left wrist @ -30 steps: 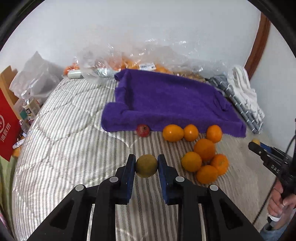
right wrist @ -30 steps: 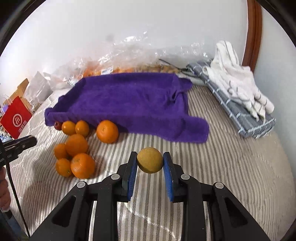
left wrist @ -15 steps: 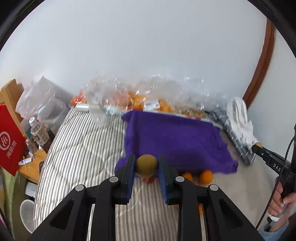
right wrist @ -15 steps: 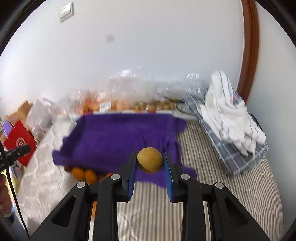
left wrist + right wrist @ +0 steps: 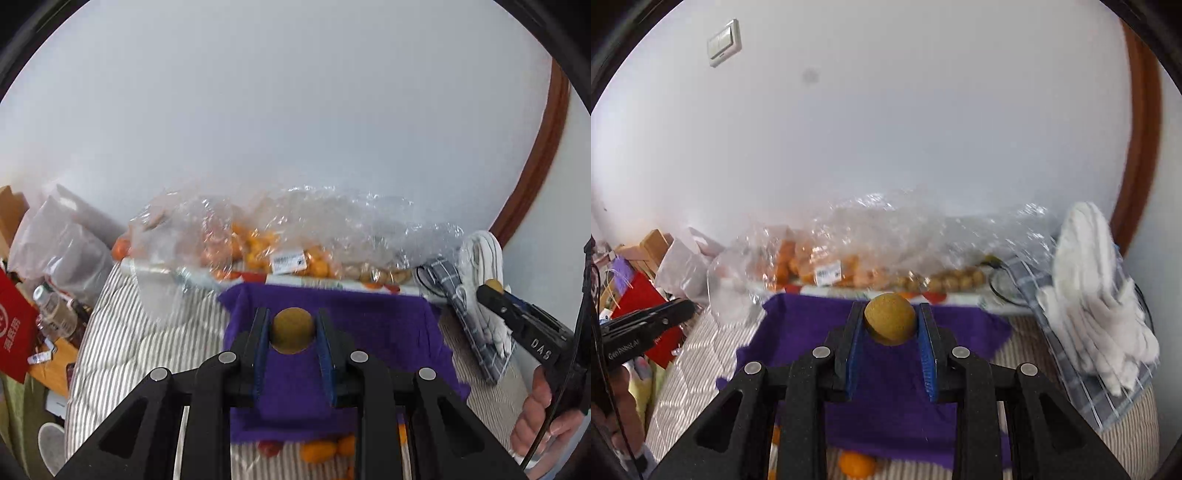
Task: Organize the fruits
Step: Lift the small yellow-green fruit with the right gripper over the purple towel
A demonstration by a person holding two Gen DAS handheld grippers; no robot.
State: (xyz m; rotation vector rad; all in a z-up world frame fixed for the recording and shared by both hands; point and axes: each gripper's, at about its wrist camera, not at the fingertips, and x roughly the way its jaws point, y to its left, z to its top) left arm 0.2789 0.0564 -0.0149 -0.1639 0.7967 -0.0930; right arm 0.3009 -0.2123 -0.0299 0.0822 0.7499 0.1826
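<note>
Brown fruit (image 5: 292, 331) clamped, light switch (image 5: 724, 43) right view only

We see the oranges (image 5: 319, 450) only partly, hidden behind the left gripper (image 5: 293, 332) and the purple towel (image 5: 369, 332). The fruit inside the plastic bags (image 5: 886, 240) is blurred. Our right hand (image 5: 543, 417) is cut off at the edge.

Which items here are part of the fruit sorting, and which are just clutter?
Part of the job:
- left gripper, shut on a brown fruit
- right gripper, shut on another brown fruit
- purple towel
- oranges
- bagged fruit

Lying about:
- white cloth
- red bag
- bottle
</note>
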